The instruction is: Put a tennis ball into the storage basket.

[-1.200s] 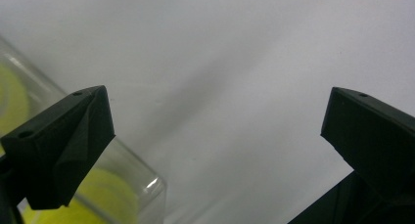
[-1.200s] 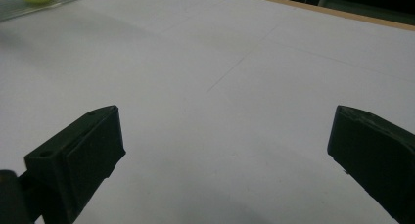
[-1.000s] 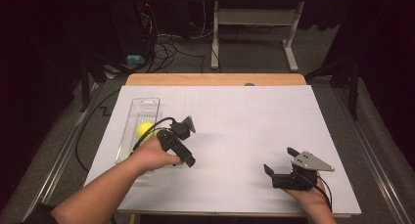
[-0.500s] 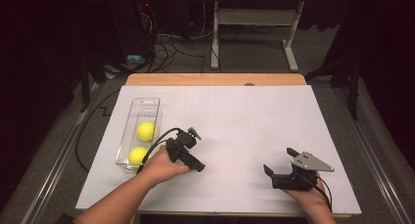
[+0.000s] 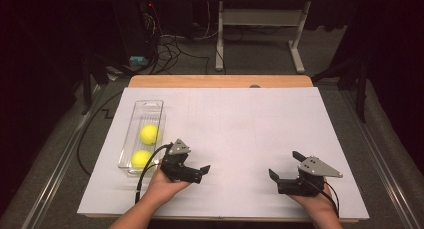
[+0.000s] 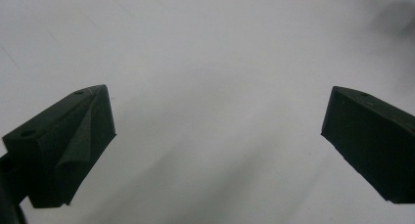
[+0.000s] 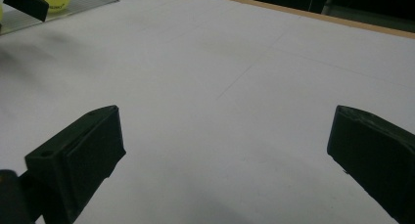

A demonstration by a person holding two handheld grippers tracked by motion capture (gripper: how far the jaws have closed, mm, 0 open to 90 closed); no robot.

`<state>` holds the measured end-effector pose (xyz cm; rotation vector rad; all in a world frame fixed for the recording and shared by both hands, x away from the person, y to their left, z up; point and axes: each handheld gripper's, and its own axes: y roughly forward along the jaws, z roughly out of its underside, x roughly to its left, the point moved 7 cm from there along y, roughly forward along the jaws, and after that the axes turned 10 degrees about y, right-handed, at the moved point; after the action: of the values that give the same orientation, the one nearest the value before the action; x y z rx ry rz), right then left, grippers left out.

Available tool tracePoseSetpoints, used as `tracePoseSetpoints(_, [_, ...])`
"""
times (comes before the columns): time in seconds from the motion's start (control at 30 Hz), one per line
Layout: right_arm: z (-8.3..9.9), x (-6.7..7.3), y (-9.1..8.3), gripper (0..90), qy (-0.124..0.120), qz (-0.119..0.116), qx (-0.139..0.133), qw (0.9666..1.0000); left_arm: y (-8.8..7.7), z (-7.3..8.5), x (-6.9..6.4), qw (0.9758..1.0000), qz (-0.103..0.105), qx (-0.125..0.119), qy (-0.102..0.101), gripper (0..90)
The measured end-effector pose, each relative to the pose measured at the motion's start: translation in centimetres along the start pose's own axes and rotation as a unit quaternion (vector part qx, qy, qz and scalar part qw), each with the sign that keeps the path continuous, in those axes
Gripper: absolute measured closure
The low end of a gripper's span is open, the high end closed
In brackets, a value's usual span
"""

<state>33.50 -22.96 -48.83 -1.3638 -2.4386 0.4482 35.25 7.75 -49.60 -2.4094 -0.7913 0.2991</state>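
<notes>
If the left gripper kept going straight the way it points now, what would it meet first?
Probably just the white paper-covered table: the left gripper points rightward over bare surface, jaws open and empty. Depth is unclear.

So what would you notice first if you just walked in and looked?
Two bright yellow tennis balls lying in a clear plastic tray on the left side of the white table. Next, the two black claws held near the front edge: the left claw right beside the tray, the right claw far over, both open and empty.
</notes>
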Motion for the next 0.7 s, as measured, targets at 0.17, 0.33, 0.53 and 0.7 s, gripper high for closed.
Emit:
tracePoseSetpoints(0.17, [-0.1,0.2,-0.2,0.1,0.004,0.002,-0.004,1.0,-1.8,-0.1,-0.1,0.9986,0.004,-0.05,0.014,0.2])
tracePoseSetpoints(0.33, [-0.3,0.2,-0.7,0.0,0.011,0.004,-0.012,0.9999,-4.4,-0.4,-0.1,0.9948,0.011,-0.099,0.024,1.5])
tracePoseSetpoints(0.53, [-0.5,-0.2,-1.6,0.0,0.024,0.012,-0.025,0.9993,-7.4,-1.0,0.2,0.9901,-0.008,-0.137,0.029,1.8])
tracePoseSetpoints(0.7, [-0.8,-0.6,-2.6,0.0,0.03,0.02,-0.035,0.9987,-9.4,-0.1,2.0,0.9893,-0.027,-0.143,0.009,1.8])
